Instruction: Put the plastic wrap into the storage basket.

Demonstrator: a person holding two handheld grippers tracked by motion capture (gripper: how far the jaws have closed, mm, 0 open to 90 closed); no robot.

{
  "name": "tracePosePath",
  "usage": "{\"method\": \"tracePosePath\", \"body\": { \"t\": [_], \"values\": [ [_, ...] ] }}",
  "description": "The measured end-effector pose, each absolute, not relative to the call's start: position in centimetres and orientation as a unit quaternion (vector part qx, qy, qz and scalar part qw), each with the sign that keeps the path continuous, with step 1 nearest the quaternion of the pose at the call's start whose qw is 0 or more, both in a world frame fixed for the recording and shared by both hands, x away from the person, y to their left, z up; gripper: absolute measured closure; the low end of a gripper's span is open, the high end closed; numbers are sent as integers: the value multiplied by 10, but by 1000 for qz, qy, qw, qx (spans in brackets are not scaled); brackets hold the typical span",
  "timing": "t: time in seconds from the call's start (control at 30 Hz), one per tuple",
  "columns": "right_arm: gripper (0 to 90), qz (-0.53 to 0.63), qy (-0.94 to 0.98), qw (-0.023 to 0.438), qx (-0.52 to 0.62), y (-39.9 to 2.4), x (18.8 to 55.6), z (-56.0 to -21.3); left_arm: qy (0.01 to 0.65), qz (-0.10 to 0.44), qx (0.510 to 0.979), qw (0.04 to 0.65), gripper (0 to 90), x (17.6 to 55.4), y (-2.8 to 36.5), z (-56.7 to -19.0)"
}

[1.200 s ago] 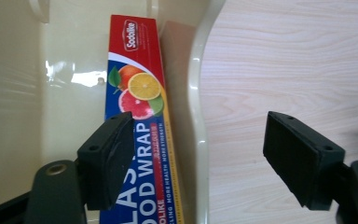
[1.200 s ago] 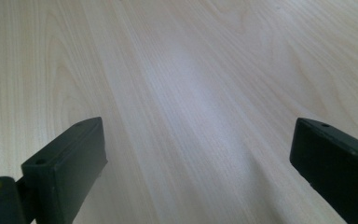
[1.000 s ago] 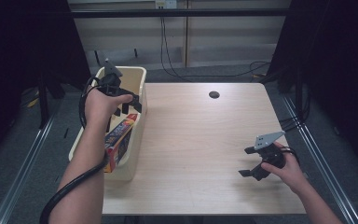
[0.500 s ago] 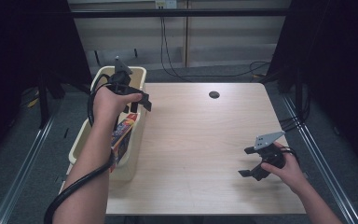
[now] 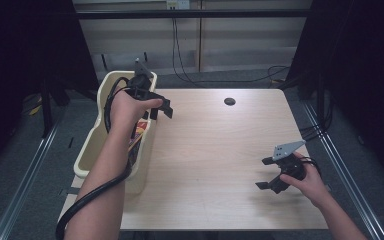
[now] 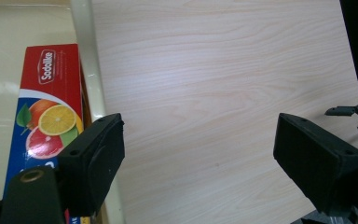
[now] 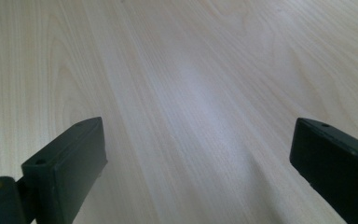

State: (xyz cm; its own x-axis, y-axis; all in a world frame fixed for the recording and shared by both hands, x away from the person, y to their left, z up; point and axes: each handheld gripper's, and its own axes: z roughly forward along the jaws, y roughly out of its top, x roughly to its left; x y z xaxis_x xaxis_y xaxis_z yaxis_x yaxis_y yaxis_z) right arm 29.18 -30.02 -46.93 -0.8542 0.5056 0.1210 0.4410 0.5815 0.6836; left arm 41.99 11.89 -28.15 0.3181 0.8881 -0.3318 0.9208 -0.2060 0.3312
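Nearest the person, at the right front of the pale wooden table (image 5: 215, 150), the right hand (image 5: 307, 182) holds the right gripper (image 5: 266, 173) low over the bare wood, its grey three-cornered plate on top. Its jaws are spread wide with nothing between them; in the right gripper view the right gripper (image 7: 196, 168) frames only wood grain. Along the table's left edge sits a cream plastic bin (image 5: 91, 150), and the left forearm reaches forward above it with a black cable looped around the wrist. Inside the bin, against the wall nearest the table, lies a red and blue box (image 6: 46, 116) printed with citrus fruit and the word "Sobolike"; in the high view the box (image 5: 139, 136) peeks out beside the arm. Farther on, the left hand (image 5: 127, 106) holds the left gripper (image 5: 161, 109) over the bin's rim and the table edge. The left gripper (image 6: 198, 163) stands wide apart and empty, one jaw above the rim. Beyond, a dark round hole (image 5: 229, 101) marks the table's far side.
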Motion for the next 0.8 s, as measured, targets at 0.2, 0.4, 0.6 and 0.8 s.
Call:
{"method": "tracePosePath", "body": {
  "t": [0.2,0.4,0.6,0.8],
  "values": [
    [35,373,888,43,266,-300,292,-469,573,-35,781,248,160,420,110,-283],
    [35,372,888,43,266,-300,292,-469,559,-36,790,249,160,419,99,-285],
    [35,371,888,47,266,-301,292,-468,547,-40,796,255,159,418,90,-289],
    [35,371,888,47,267,-301,292,-469,535,-42,803,260,154,417,79,-296]
  ]
}}
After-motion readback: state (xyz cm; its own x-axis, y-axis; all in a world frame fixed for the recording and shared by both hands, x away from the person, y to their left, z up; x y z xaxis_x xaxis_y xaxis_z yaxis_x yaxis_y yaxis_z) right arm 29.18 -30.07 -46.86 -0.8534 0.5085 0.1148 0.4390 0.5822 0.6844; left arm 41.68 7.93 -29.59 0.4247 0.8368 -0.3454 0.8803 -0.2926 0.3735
